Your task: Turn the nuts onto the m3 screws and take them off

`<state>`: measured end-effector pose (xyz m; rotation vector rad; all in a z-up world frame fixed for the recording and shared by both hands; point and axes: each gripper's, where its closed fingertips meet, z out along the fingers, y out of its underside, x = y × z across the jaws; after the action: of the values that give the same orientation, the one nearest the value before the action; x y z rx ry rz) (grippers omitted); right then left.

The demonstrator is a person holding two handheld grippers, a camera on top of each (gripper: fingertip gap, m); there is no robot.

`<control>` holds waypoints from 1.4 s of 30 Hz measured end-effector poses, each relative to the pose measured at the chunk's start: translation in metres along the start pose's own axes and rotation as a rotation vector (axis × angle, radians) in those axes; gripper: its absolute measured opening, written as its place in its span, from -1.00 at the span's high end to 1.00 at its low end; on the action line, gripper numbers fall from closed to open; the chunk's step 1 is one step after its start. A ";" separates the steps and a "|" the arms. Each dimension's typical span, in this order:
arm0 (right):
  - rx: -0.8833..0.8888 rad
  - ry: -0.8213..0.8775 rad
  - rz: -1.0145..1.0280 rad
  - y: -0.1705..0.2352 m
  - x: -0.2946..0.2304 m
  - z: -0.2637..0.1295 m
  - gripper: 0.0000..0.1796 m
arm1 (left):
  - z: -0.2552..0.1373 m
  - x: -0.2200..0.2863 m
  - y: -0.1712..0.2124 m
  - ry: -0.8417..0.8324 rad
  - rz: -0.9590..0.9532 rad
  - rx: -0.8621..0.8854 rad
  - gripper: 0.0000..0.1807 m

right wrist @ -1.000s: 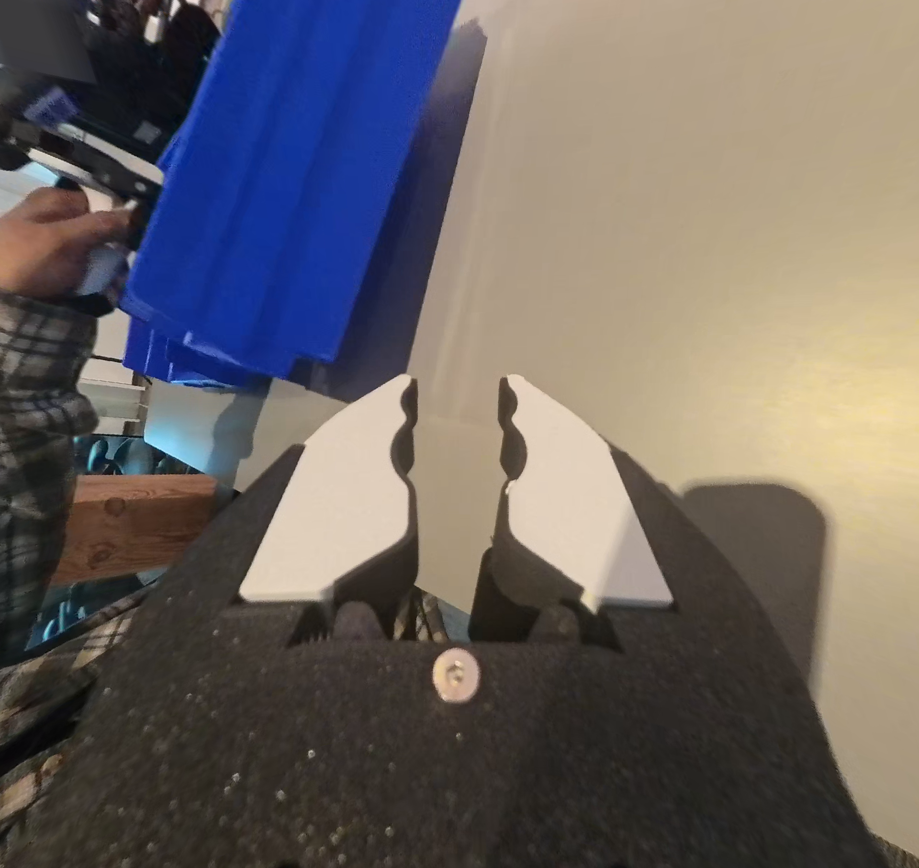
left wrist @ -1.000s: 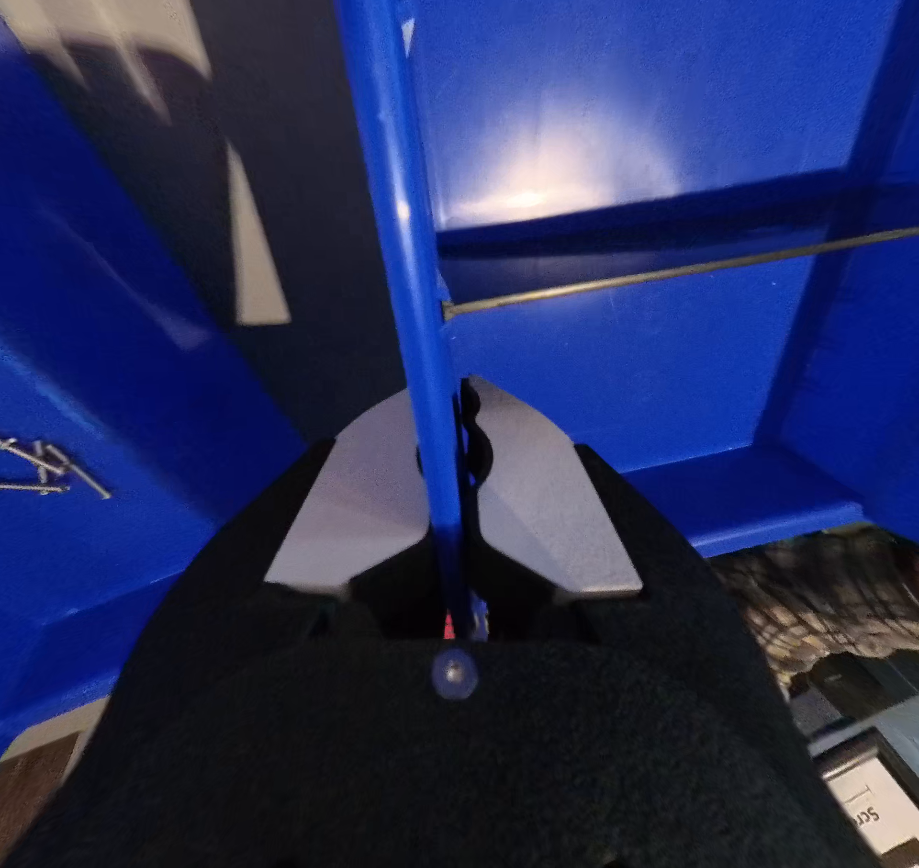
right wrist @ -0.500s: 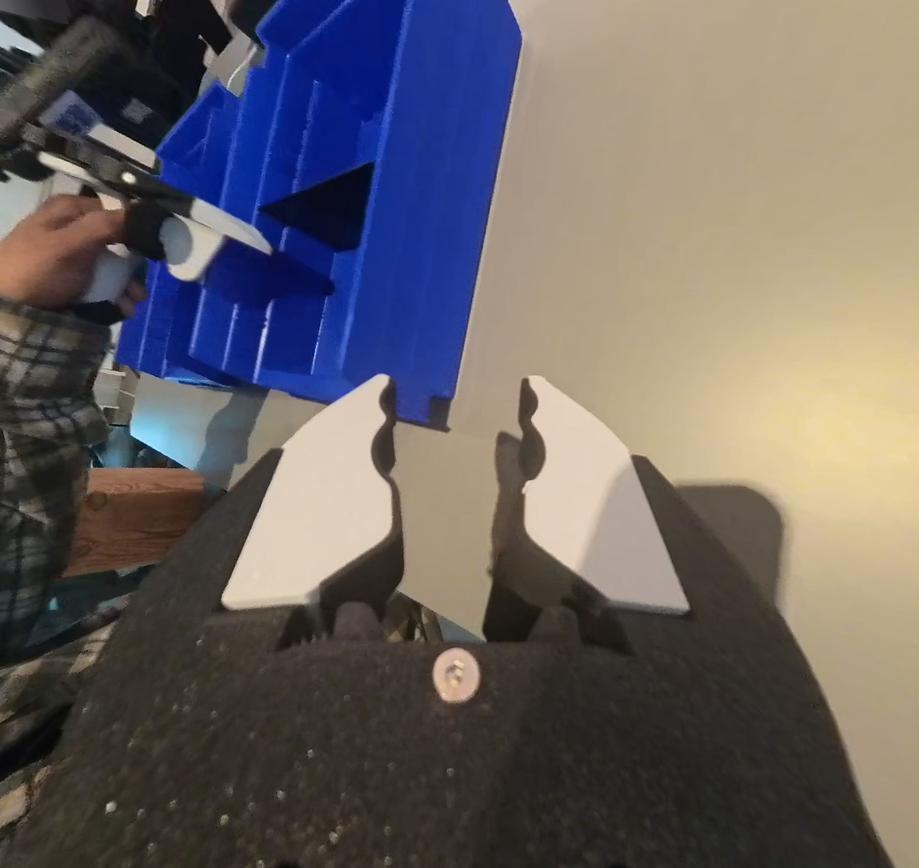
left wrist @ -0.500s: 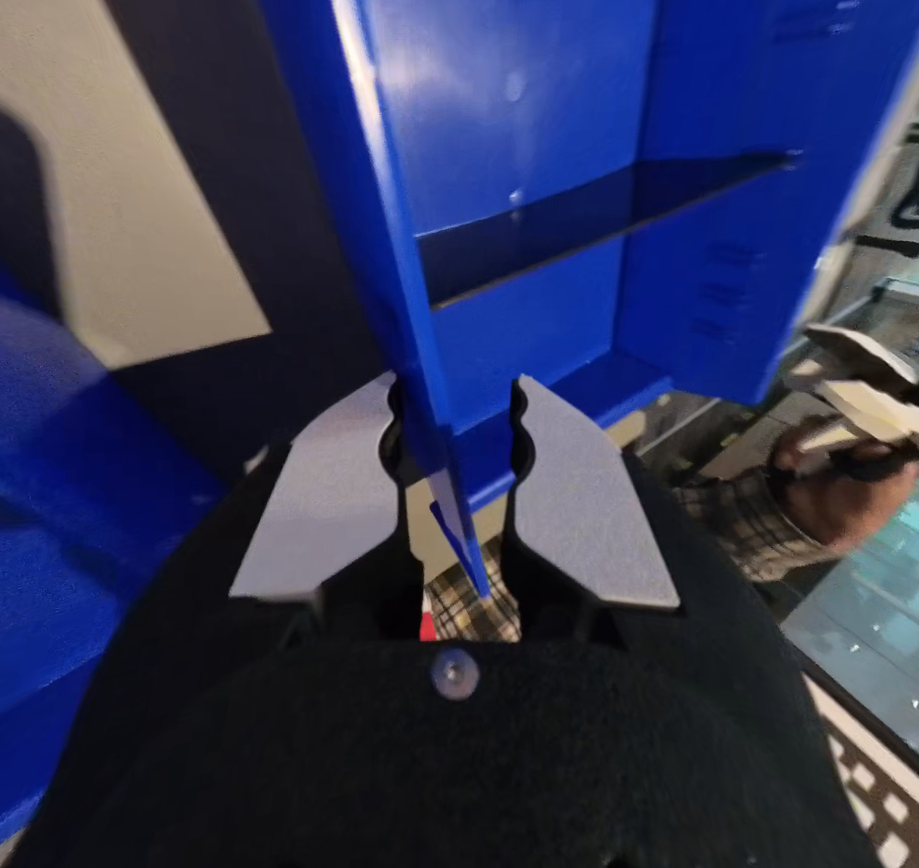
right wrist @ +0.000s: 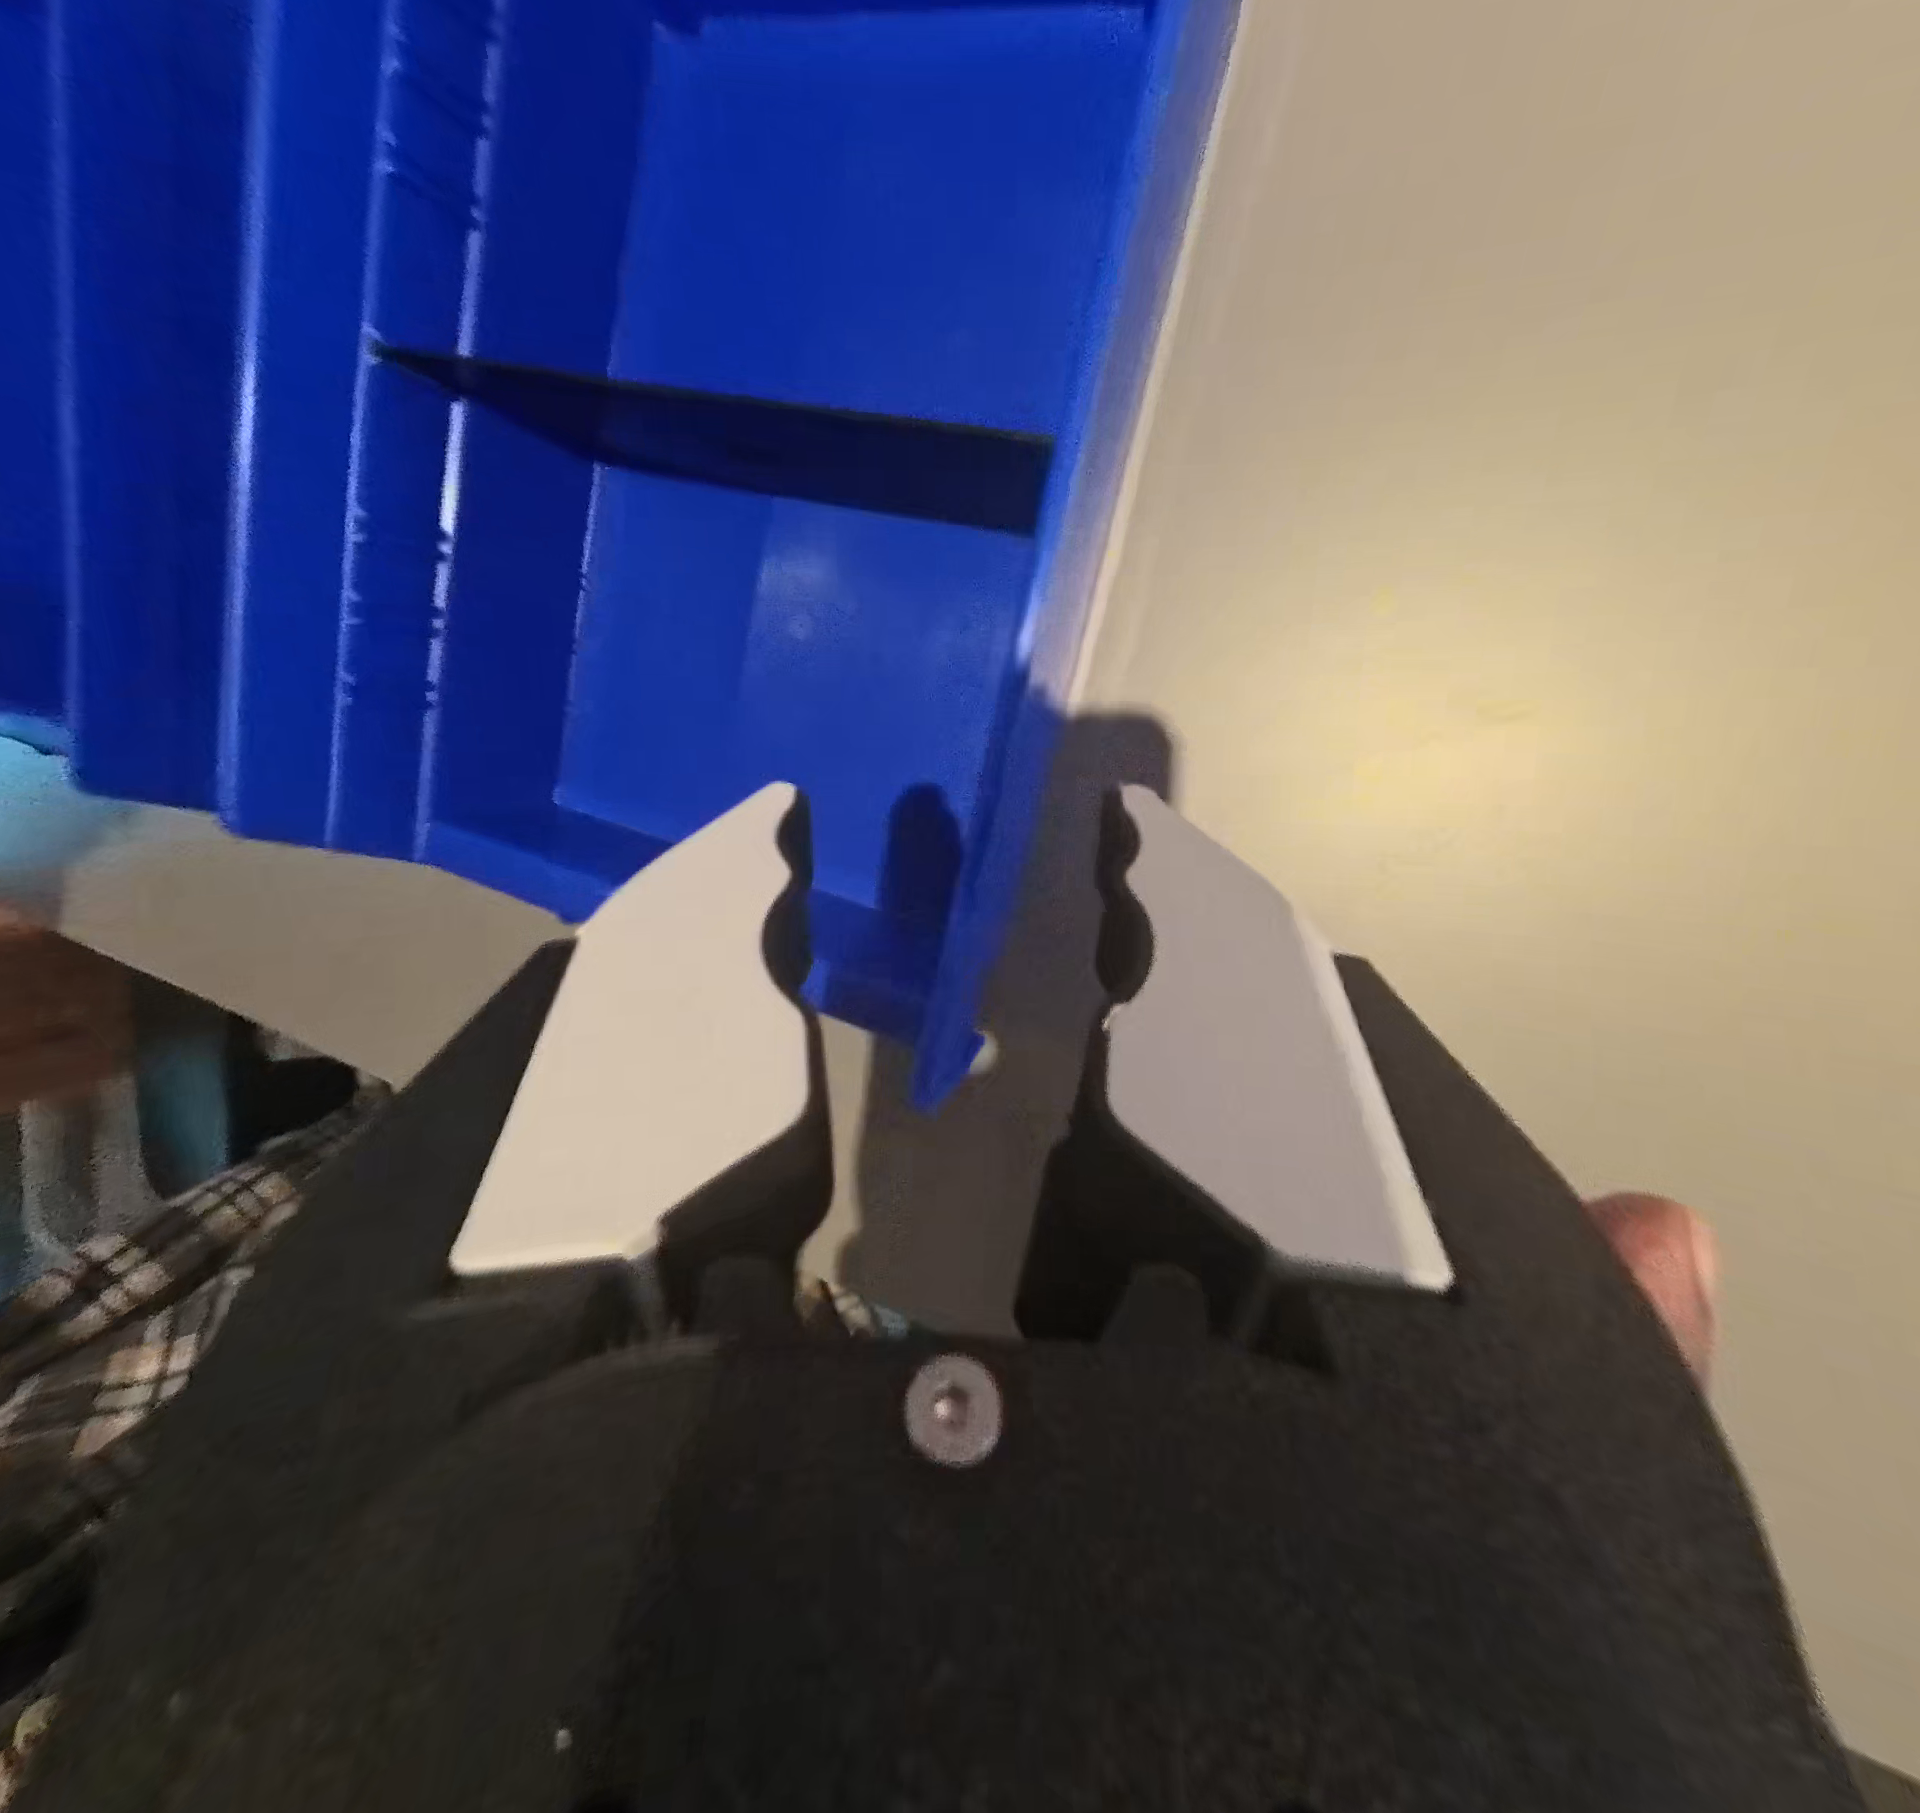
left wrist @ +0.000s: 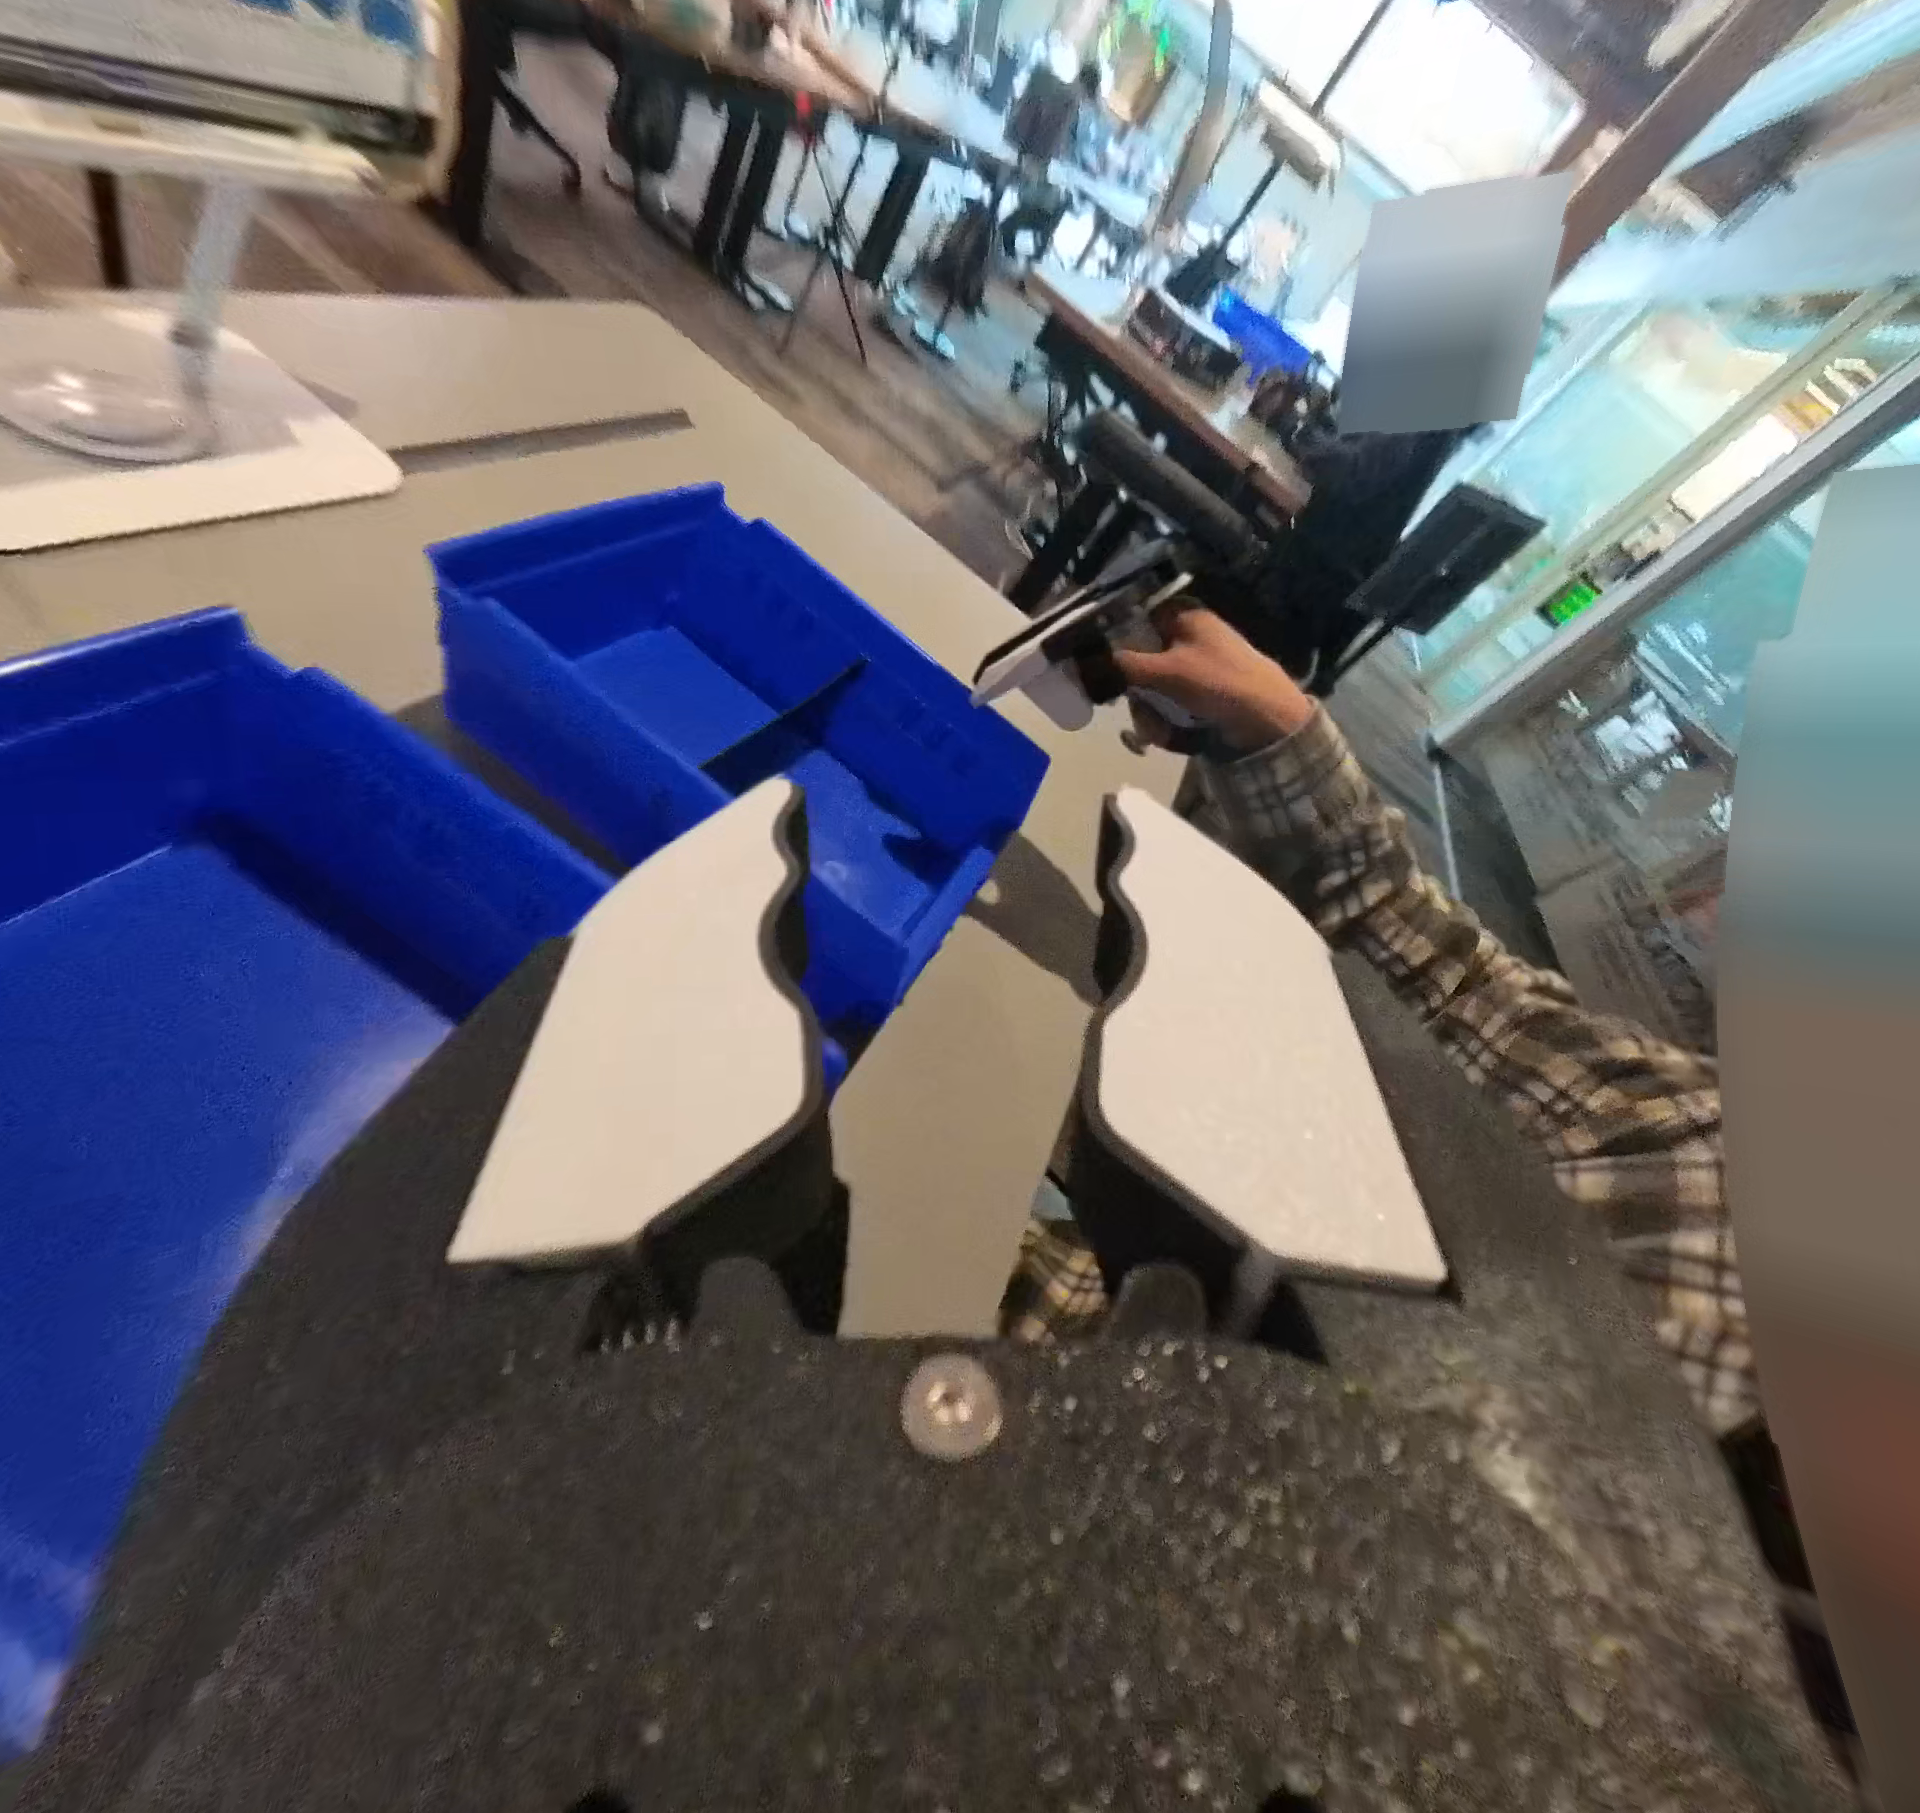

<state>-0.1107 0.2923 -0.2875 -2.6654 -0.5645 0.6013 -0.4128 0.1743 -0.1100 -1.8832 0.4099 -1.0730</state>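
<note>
1. Left gripper point(left wrist: 945, 818): spread wide apart, nothing between the grey fingers point(left wrist: 665, 1067), only bare table point(left wrist: 935, 1171) showing through the gap.
2. At 11 o'clock from the left fingertips, the smaller blue bin point(left wrist: 727, 662), a dark divider across its inside, resting on the table; its near corner runs behind the left finger.
3. At 9 o'clock, just beside that bin, a larger blue bin point(left wrist: 208, 984), filling the left edge of the left wrist view.
4. At 1 o'clock, beyond the smaller bin's far corner, the right gripper point(left wrist: 1049, 667) seen from afar, held by a hand point(left wrist: 1195, 672) with a plaid sleeve point(left wrist: 1455, 984).
5. Farther out at 10 o'clock, a white mat point(left wrist: 260, 454) under a clear stand base; beyond it, blurred desks and a masked patch.
6. Right gripper point(right wrist: 951, 807): likewise spread apart, gripping nothing; the thin side wall of the smaller blue bin point(right wrist: 831, 620) stands in the gap, nearer the right finger point(right wrist: 1247, 1057), contact impossible to tell.
7. From 10 to 12 o'clock of the right fingertips, the bin's interior with the dark divider; at 3 o'clock, plain table point(right wrist: 1558, 516).
8. At 4 o'clock beside the black body, a fingertip of the holding hand point(right wrist: 1652, 1264).
9. Nuts and M3 screws: not made out in either view; both bins' visible floors blurred.
</note>
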 end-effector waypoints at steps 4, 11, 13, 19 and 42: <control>-0.103 0.088 0.009 0.002 0.003 0.023 0.46 | -0.064 -0.012 0.033 -0.019 0.030 0.180 0.36; -0.338 0.169 0.052 0.027 0.015 0.053 0.92 | -0.099 -0.014 0.078 -0.014 0.133 0.327 0.37; -0.357 0.160 0.072 0.027 0.017 0.055 0.93 | -0.099 -0.009 0.082 0.009 0.158 0.339 0.40; -0.374 0.209 0.106 0.027 0.052 0.042 0.93 | -0.093 0.002 0.088 0.090 0.188 0.331 0.46; -0.275 0.319 0.236 0.040 0.304 -0.060 0.94 | -0.043 -0.001 0.069 0.108 0.196 0.356 0.37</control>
<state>0.1824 0.3800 -0.3530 -3.0303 -0.2583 0.1549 -0.4389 0.1143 -0.1587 -1.4463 0.4249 -1.0412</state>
